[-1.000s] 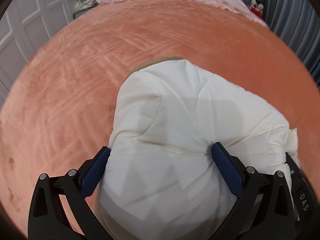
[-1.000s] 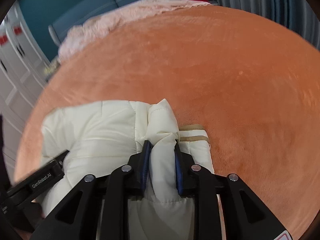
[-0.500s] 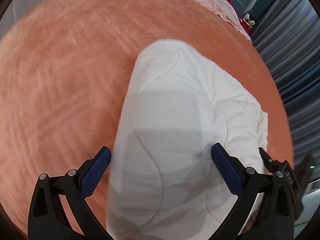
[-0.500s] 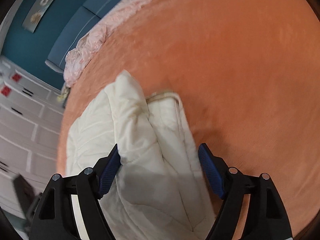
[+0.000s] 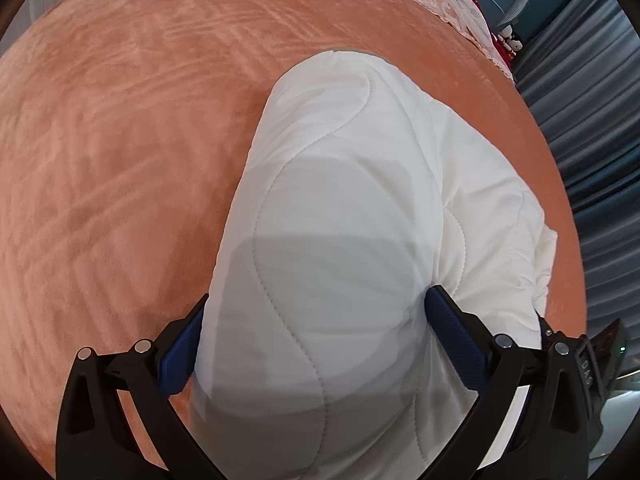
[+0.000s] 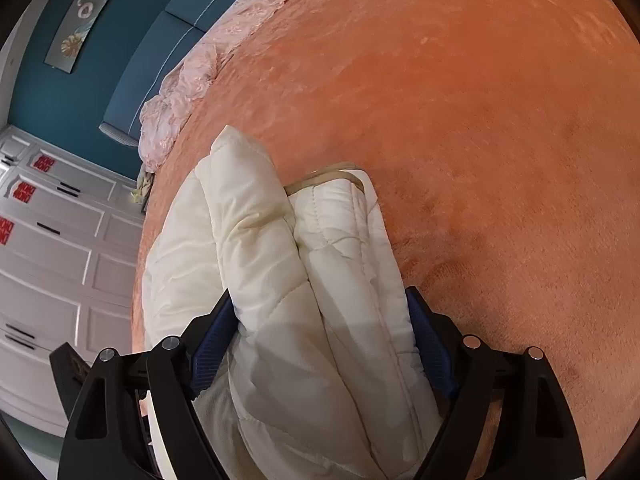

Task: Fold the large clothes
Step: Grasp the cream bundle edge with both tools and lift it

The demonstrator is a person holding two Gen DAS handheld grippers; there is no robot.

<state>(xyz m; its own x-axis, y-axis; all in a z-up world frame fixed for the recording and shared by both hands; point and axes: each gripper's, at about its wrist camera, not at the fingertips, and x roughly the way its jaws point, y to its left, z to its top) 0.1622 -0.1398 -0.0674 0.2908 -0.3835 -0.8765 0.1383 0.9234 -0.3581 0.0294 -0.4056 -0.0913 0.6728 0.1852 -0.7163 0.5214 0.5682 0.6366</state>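
Two grippers' jaws spread wide, cream quilted jacket [image 5: 340, 240] bunched between them, orange bedspread [image 6: 480, 120] beneath

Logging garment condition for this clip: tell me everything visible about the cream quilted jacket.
The cream quilted jacket is puffy padded fabric with curved stitch lines and tan trim along one edge. It lies bundled in thick folds on the orange plush blanket, one fold ridge standing up in the right wrist view. It bulges between the wide-open jaws of the left gripper and the right gripper; whether the blue pads press it is unclear. Part is shadowed.
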